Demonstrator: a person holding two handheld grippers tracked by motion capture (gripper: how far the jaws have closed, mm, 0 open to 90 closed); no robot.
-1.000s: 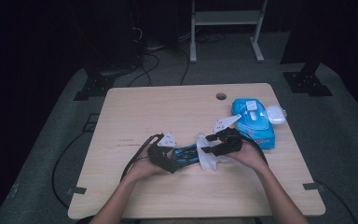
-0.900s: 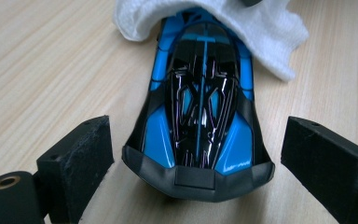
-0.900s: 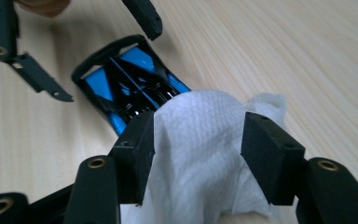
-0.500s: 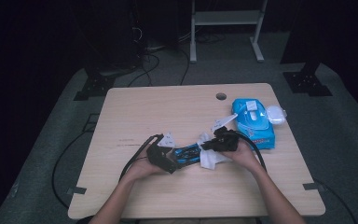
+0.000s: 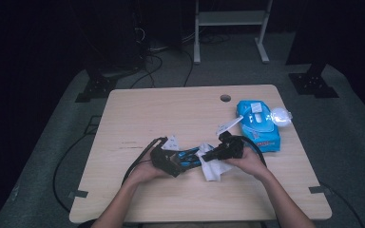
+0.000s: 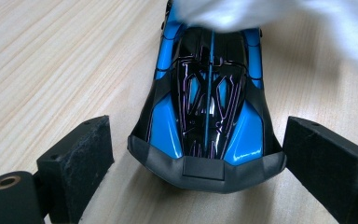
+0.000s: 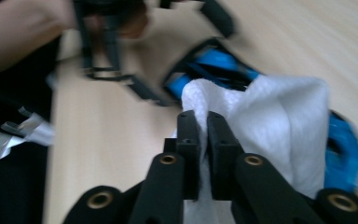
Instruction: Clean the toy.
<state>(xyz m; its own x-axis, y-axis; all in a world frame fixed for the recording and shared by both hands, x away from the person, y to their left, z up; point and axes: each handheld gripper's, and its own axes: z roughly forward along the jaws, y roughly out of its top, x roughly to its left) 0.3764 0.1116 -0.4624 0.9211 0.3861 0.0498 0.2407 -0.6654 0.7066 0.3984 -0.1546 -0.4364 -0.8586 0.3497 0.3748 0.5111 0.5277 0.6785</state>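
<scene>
Toy car, blue and black, lies on a pale wood-grain table near its front middle. The left gripper has its 2 jaws spread open on either side of the car's tail. The right gripper has its jaws pinched on a white wipe, which is draped over the car. A blue wipes pack sits near the table's right edge. Grey carpet surrounds the table, with cables trailing into a dark room.

Glossy plastic toy car, soft white cloth wipe, matt wood-grain table
</scene>
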